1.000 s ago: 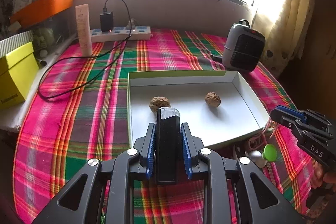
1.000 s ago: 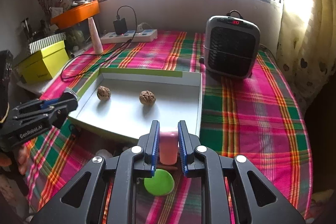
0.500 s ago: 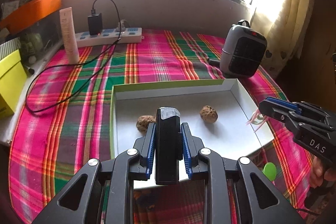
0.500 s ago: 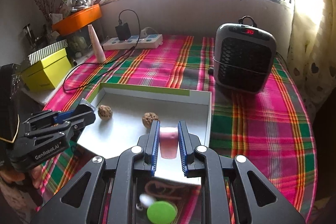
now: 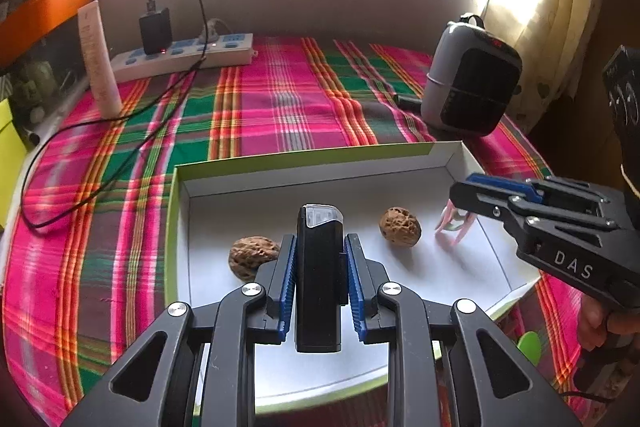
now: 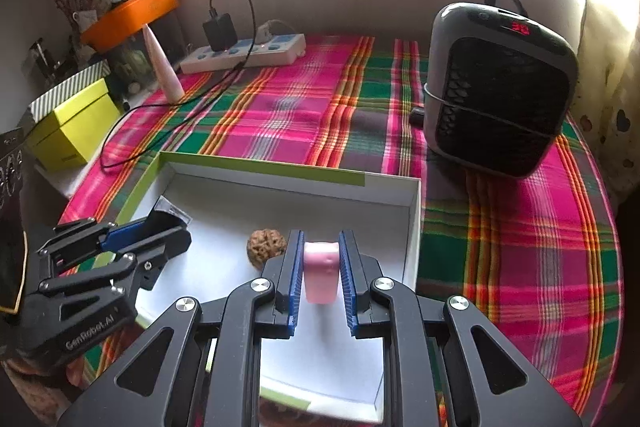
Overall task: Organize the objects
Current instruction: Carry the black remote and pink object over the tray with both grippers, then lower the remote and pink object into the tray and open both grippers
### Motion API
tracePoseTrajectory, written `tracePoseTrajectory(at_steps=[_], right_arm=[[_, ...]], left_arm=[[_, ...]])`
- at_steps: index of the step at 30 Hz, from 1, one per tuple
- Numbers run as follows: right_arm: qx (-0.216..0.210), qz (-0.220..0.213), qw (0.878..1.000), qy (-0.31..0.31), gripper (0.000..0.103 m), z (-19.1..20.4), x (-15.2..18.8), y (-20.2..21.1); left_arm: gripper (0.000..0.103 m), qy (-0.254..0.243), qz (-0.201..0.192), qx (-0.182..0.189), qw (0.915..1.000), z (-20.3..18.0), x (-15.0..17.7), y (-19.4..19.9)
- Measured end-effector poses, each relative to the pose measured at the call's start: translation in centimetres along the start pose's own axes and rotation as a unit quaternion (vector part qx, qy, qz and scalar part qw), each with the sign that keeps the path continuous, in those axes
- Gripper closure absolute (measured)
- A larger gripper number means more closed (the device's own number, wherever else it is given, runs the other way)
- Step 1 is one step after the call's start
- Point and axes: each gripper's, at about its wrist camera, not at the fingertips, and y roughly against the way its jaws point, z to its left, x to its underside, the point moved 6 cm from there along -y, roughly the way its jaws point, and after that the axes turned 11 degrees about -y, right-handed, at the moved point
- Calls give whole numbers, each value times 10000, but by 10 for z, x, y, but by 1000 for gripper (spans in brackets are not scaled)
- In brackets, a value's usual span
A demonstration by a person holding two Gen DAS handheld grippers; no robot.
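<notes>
The left gripper (image 5: 319, 259) clamps an upright black lighter (image 5: 319, 279) over the white tray (image 5: 304, 183); the right gripper (image 6: 320, 267) pinches a pink clip (image 6: 320, 277) near the tray's right wall, 2 walnuts (image 5: 400, 227) inside.

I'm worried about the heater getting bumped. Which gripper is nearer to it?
Right. The right gripper, holding a pink item, is over the tray's heater side; the left gripper is at the tray's far side.

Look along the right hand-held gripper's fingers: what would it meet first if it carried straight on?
Probably the white floor of the box lid, near the walnut. The right hand-held gripper holds a pink clip pointing down there; depth is uncertain.
</notes>
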Motion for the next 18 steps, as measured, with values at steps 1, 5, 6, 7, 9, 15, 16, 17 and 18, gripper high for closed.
tracePoseTrajectory(at_steps=[1, 5, 6, 7, 9, 15, 16, 17, 18], right_arm=[[1, 12, 10000, 3, 84, 0, -2, -2], [-10, 54, 10000, 4, 84, 1, -8, -12], [-25, 64, 10000, -2, 84, 1, -9, -14], [-64, 60, 10000, -1, 84, 1, -11, -16], [-58, 58, 10000, 4, 84, 1, -13, -19], [-35, 62, 10000, 33, 84, 1, -17, -27], [-37, 66, 10000, 33, 84, 1, -17, -28], [-44, 71, 10000, 26, 84, 1, -18, -29], [-53, 75, 10000, 18, 84, 0, -18, -30]], left_arm=[[81, 3, 16, 4, 10000, 0, -1, -2], [81, -22, 59, -9, 10000, -2, -3, -9], [81, -31, 77, -26, 10000, -3, -3, -11], [81, -40, 90, -35, 9999, -3, -3, -13], [81, -75, 113, -44, 9999, -4, -4, -16], [81, -73, 177, -77, 9998, -5, -4, -26], [81, -86, 186, -75, 9998, -6, -4, -28], [81, -101, 195, -79, 9997, -6, -4, -29], [81, -91, 217, -81, 9997, -6, -4, -30]])
